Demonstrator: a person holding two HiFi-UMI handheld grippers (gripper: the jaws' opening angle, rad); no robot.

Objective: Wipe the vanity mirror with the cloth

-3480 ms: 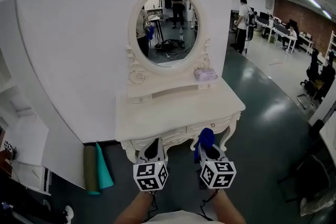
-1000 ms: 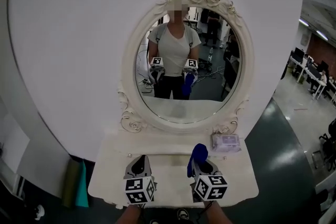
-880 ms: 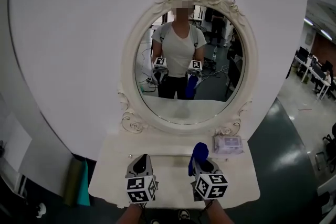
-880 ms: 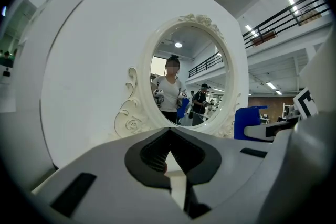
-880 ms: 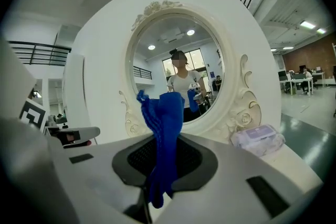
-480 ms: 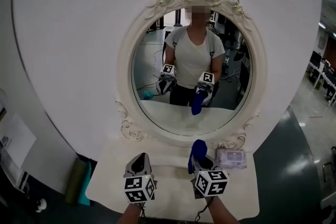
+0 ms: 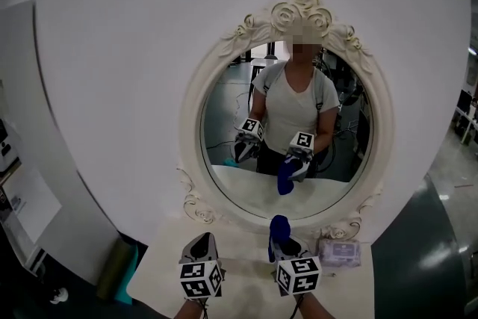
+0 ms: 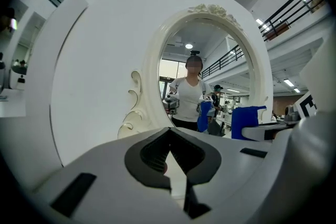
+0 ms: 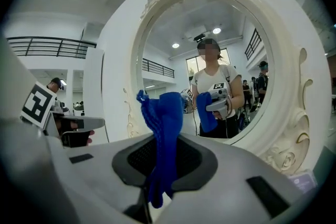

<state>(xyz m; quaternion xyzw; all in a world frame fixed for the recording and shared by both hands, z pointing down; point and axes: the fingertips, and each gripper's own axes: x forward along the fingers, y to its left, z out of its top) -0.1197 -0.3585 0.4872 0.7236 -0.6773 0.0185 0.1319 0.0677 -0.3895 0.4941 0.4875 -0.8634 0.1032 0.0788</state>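
1. The right gripper (image 7: pixel 287 244) at 6 o'clock is clamped on the blue cloth (image 7: pixel 278 228), held up before the mirror (image 7: pixel 224 116); whether they touch is hard to tell.
2. The left gripper (image 7: pixel 200 239) has its jaws pressed together, with nothing between them.
3. The table (image 7: pixel 243 276) is cut off at the bottom; a wipes pack (image 7: pixel 340 252) sits at 5 o'clock.
4. A white wall (image 7: pixel 112 71) stands behind.

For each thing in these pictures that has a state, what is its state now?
left tongs: shut, nothing between them.
right tongs: shut on the blue cloth.
blue cloth: gripped, bunched, sticking up, clear of the glass.
vanity mirror: upright, not yet touched.
wipes pack: lying flat on the vanity top.
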